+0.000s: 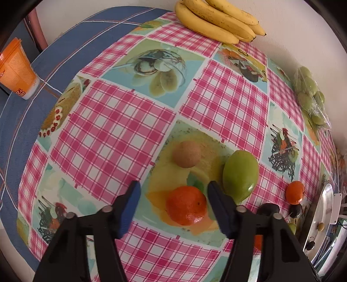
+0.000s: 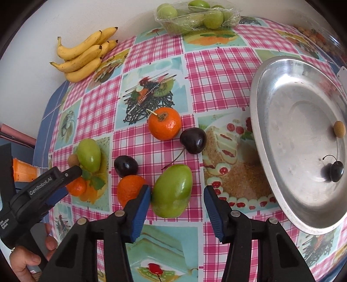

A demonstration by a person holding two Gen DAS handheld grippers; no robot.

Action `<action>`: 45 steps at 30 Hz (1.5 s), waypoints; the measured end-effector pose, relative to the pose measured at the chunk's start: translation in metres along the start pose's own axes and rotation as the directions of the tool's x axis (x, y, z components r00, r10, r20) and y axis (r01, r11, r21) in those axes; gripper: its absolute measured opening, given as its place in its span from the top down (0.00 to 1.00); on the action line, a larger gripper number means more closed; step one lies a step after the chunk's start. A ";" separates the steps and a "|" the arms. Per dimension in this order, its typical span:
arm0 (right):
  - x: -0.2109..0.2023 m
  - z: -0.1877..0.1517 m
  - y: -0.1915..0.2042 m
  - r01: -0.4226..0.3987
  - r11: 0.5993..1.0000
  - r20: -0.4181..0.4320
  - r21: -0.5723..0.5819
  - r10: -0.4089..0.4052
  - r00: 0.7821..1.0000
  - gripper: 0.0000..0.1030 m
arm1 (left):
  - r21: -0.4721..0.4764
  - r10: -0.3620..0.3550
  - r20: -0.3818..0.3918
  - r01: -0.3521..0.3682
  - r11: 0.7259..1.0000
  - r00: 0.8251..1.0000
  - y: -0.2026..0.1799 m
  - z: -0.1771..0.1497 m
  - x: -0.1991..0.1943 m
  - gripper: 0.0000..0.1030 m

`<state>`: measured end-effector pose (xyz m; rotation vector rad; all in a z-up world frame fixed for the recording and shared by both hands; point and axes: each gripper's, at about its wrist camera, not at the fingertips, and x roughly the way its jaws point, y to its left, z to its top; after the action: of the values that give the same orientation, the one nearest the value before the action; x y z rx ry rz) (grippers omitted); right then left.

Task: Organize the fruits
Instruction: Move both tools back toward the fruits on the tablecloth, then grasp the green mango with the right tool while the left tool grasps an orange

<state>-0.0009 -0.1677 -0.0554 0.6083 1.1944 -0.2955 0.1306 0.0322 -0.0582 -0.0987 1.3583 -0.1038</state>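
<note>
Left wrist view
Left tool [image 1: 173,204]: jaws spread, pointing steeply down at the desk [image 1: 121,121]; pads clear of any fruit.
Tangerine [image 1: 186,205]: lies on the desk between the blue pads, nearer the right-hand pad, with a visible gap on the other side.
Green plum [image 1: 240,174]: just beside the tangerine, outside the right-hand pad.
Brown round fruit [image 1: 186,154]: near the tangerine, on its far side.
Bananas [image 1: 219,19]: well apart from the tangerine, at the far desk edge by the wall.
Orange cup [image 1: 16,69]: far left of the tangerine, on blue cloth.

Right wrist view
Right tool [image 2: 176,206]: jaws spread around a second green plum [image 2: 172,191]; the left-hand pad appears to touch its skin, though contact is hard to confirm; the right-hand pad stands clear.
Orange fruit [image 2: 130,188]: just beside this plum, behind the left-hand pad.
Dark cherries [image 2: 193,140]: near the plum, beyond it.
Metal tray [image 2: 271,138]: right of the plum; holds one cherry and one small brown fruit.
Packed green fruit [image 2: 195,17]: far edge of the desk, well beyond the plum.
</note>
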 end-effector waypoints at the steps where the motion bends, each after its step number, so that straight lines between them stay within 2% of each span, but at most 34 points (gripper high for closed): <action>1: 0.000 0.000 0.000 0.002 1.000 0.002 -0.002 -0.002 1.000 0.48 | 0.006 0.005 0.004 -0.005 1.000 1.000 -0.001 0.000 0.000 0.42; 5: 0.001 0.001 0.002 0.004 1.000 0.006 -0.007 -0.004 1.000 0.48 | 0.006 -0.007 0.007 0.007 1.000 1.000 -0.003 0.000 0.000 0.48; 10: 0.002 0.002 0.000 -0.007 1.000 0.006 -0.002 0.007 1.000 0.48 | 0.033 -0.025 0.002 0.025 0.999 1.000 -0.017 -0.001 0.004 0.63; 38: 0.005 0.002 -0.006 -0.057 0.997 -0.014 0.052 0.058 0.998 0.48 | 0.107 0.015 -0.027 -0.012 0.994 1.000 -0.030 -0.004 0.009 0.64; 40: 0.005 0.001 -0.006 -0.062 0.997 -0.015 0.054 0.063 0.998 0.53 | 0.109 0.017 -0.024 -0.014 0.994 1.000 -0.029 -0.005 0.009 0.64; 41: 0.005 0.001 -0.005 -0.082 0.995 -0.015 0.058 0.083 0.996 0.61 | 0.106 0.015 -0.023 -0.012 0.994 1.000 -0.028 -0.005 0.008 0.64; 45: 0.004 0.000 -0.003 -0.081 0.995 -0.018 0.050 0.082 0.996 0.61 | 0.086 0.004 -0.022 -0.002 0.996 1.000 -0.023 -0.005 0.005 0.65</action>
<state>-0.0009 -0.1699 -0.0595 0.7023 1.1811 -0.2504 0.1261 0.0086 -0.0613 -0.0226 1.3738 -0.1611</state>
